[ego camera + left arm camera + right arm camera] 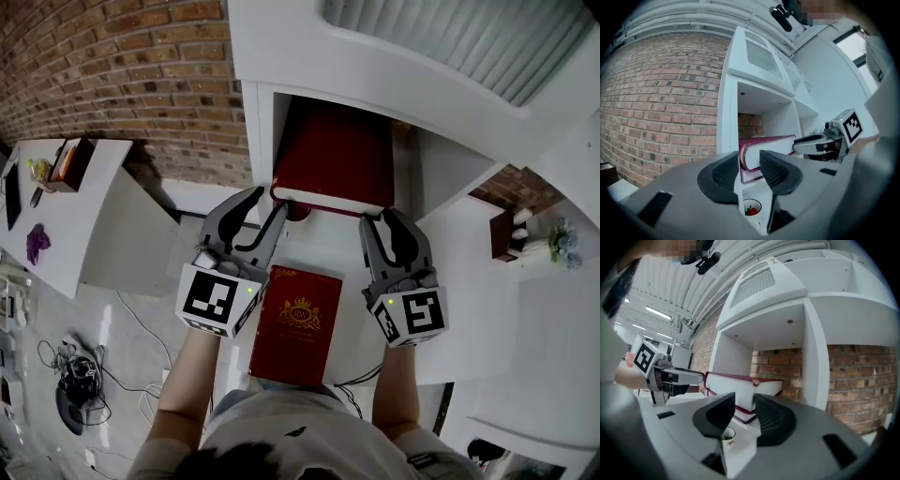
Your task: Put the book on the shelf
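The book (333, 150) lies flat in the shelf (261, 122) bay. Its near end sticks out towards you, its long axis runs straight in, and the spine is on your left. Both sets of jaws stand apart, clamping nothing. Your left gripper (268, 200) is at the spine corner and your right gripper (381, 216) at the page corner, equally near. An even, level push looks due. A second book (298, 323) lies on the bench (328, 246).

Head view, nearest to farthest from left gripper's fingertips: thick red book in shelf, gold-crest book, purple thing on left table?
1. Thick red book: at the left gripper tips, in the shelf.
2. Gold-crest book: behind the jaws, nearer the person.
3. Purple thing: far left, on the side table.
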{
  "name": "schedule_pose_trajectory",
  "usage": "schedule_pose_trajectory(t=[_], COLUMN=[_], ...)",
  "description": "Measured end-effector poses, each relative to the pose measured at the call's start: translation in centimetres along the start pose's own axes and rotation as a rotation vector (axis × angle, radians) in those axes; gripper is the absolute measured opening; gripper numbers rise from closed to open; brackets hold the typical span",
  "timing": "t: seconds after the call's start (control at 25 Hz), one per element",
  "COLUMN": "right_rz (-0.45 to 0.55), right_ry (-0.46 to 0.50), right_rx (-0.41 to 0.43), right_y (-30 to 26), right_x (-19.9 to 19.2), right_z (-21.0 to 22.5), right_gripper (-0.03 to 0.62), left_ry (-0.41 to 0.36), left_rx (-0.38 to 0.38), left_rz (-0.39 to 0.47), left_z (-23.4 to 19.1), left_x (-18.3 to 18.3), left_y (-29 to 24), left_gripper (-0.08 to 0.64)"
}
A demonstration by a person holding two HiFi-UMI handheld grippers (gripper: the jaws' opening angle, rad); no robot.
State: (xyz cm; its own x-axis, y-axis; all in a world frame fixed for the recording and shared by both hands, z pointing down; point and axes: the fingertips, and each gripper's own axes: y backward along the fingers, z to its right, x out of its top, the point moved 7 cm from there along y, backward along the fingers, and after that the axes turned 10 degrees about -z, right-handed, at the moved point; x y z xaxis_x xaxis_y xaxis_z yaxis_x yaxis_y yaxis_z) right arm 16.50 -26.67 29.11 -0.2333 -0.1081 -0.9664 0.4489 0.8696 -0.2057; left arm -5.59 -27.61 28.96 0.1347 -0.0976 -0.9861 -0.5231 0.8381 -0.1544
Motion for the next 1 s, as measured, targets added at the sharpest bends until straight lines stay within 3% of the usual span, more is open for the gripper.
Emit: schedule_pose_trajectory(t=[0.64, 1.0], right_rz=[0.026, 0.033], right_ry=[-0.005, 0.033], right_rx=[-0.021, 0.016], right_y=[3.3, 5.0], right_x=[0.8, 1.6], right_z=[-1.6, -4.4], right_gripper=[0.015, 0.011], left_ry=[-0.018, -0.040], left_rx=[-0.025, -0.045], left_rz=[0.029, 0.027], left_z=[1.8, 2.7], left_x=[0.6, 1.2], left_y=[2.4, 4.7], left_gripper=[0.102, 0.038])
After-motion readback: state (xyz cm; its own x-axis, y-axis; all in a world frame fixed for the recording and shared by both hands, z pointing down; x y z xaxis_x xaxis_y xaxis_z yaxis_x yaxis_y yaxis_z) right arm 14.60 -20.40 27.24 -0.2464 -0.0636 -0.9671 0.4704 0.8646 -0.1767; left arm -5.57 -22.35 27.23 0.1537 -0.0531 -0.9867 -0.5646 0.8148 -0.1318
